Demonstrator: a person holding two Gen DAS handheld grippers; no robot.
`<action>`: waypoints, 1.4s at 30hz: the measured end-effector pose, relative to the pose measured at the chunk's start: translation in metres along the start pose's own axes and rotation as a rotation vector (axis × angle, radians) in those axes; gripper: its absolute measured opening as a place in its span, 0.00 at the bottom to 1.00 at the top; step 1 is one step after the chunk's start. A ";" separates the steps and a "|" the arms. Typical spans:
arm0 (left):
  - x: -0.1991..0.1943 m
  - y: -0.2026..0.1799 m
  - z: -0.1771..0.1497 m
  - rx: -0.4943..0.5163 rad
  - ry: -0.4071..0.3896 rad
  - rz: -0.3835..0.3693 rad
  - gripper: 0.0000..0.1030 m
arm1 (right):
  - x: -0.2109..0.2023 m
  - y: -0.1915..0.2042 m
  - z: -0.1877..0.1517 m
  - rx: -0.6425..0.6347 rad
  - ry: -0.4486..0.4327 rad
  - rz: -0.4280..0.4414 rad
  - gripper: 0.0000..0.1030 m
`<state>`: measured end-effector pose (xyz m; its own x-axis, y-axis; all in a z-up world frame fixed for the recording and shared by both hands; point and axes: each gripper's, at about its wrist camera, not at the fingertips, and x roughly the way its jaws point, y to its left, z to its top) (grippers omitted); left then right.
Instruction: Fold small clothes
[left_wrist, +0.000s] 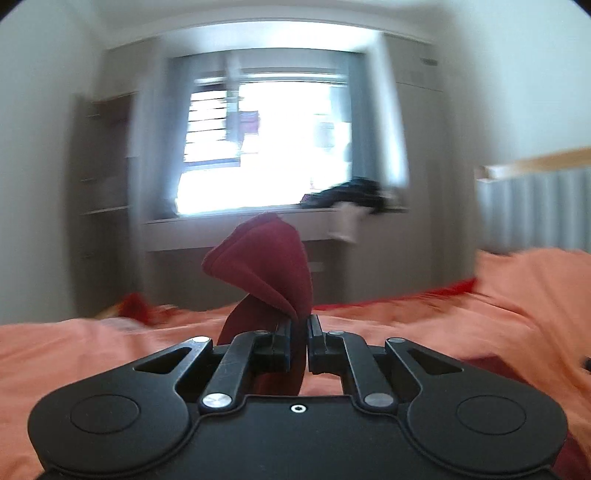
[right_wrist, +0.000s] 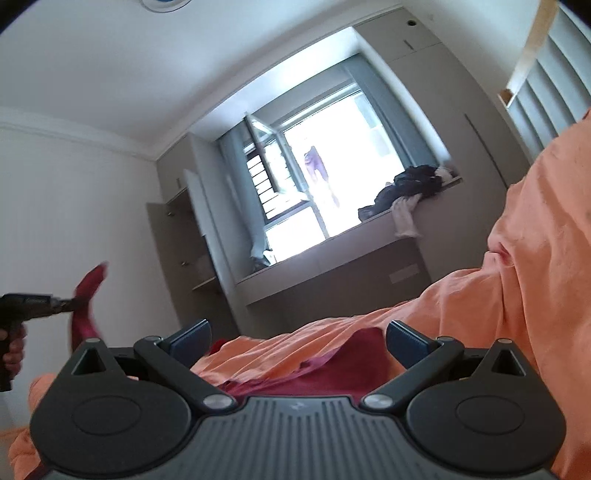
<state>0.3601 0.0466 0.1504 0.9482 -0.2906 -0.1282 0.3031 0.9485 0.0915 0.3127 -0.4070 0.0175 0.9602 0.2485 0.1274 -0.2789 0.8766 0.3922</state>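
My left gripper (left_wrist: 298, 325) is shut on a small dark red garment (left_wrist: 266, 266), which bunches up above the jaws and hangs down below them, lifted above the orange bed cover (left_wrist: 498, 314). The right wrist view shows the same red garment (right_wrist: 86, 302) at the far left, held by the left gripper (right_wrist: 70, 304) in a person's hand (right_wrist: 13, 350). My right gripper (right_wrist: 299, 343) stands open, its blue pads (right_wrist: 192, 338) wide apart with nothing between them. Below it another dark red cloth (right_wrist: 332, 380) lies partly under a fold of the orange cover (right_wrist: 535, 258).
A bright window (right_wrist: 325, 184) with a low sill cabinet (right_wrist: 332, 273) faces the bed. Dark and white clothes (right_wrist: 410, 188) are piled on the sill. Shelves (right_wrist: 184, 258) stand to the left and a slatted headboard (right_wrist: 543, 74) to the right.
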 end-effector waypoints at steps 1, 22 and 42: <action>0.001 -0.014 -0.005 0.019 0.010 -0.041 0.10 | -0.005 0.003 -0.001 0.000 0.005 0.007 1.00; -0.022 -0.110 -0.134 0.065 0.318 -0.431 0.52 | -0.052 0.031 -0.031 -0.013 0.170 0.046 1.00; 0.023 0.045 -0.123 -0.198 0.346 0.078 0.99 | 0.003 0.083 -0.044 -0.121 0.303 0.153 1.00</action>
<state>0.3839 0.0981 0.0302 0.8694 -0.1895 -0.4563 0.1755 0.9817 -0.0734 0.2930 -0.3160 0.0106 0.8732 0.4756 -0.1065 -0.4335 0.8578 0.2763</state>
